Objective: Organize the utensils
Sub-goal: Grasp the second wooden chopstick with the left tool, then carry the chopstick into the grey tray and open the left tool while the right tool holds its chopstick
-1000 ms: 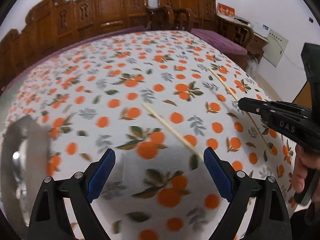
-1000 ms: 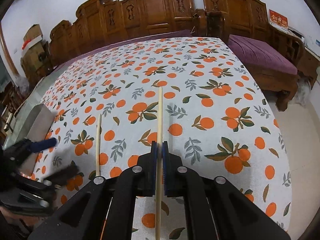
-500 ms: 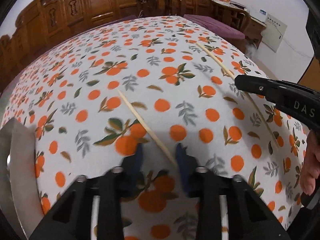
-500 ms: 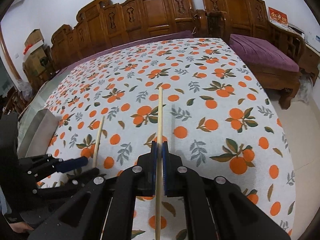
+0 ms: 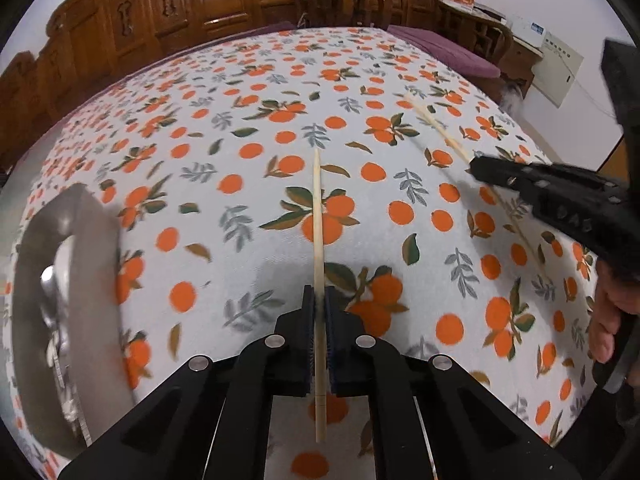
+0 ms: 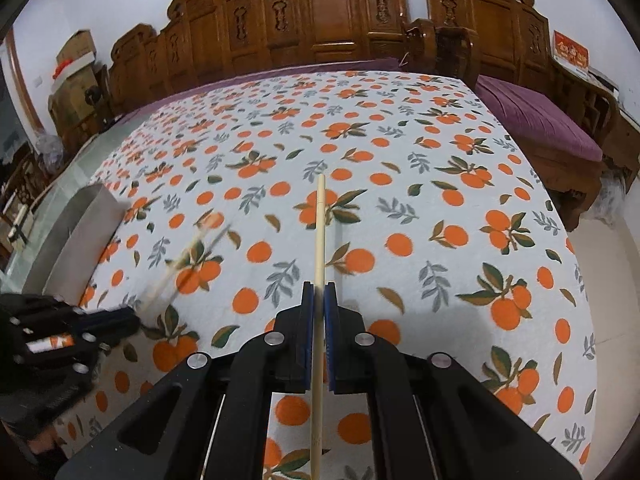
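The left gripper (image 5: 319, 300) is clamped on a chopstick (image 5: 317, 216) that points to 12 o'clock over the tablecloth (image 5: 240, 152). The right gripper (image 6: 319, 296) grips a second chopstick (image 6: 319, 224), also pointing to 12 o'clock.

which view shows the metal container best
The left wrist view: the metal container fills its left edge, its opening showing shiny utensils inside. The right wrist view shows only its plain outer side at far left, contents hidden.

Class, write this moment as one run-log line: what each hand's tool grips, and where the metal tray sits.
left gripper: shut on chopstick | right gripper: shut on second chopstick | metal tray: tablecloth's left edge
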A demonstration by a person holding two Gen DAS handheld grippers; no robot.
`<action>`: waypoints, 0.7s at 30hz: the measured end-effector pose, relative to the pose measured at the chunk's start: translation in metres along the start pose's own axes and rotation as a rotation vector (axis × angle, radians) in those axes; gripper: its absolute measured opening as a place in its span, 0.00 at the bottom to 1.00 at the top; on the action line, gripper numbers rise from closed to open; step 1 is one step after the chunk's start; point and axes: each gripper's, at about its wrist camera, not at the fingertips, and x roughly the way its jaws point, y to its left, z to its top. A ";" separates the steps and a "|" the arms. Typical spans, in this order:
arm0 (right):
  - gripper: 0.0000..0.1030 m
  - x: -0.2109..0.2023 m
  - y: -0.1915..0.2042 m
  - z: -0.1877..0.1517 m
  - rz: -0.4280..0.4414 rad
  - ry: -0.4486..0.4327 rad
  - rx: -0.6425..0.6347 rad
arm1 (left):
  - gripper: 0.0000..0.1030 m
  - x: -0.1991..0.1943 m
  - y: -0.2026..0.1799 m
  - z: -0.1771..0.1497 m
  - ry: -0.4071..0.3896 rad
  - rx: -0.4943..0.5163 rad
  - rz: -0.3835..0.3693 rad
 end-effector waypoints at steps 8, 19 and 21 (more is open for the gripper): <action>0.06 0.003 0.013 -0.012 -0.036 0.027 -0.041 | 0.04 -0.052 0.017 -0.007 -0.071 -0.005 0.014; 0.06 -0.043 0.049 0.000 -0.019 -0.053 -0.081 | 0.04 -0.113 0.048 -0.014 -0.149 -0.032 0.033; 0.06 -0.053 0.059 0.003 -0.013 -0.062 -0.095 | 0.04 -0.123 0.054 -0.013 -0.162 -0.040 0.039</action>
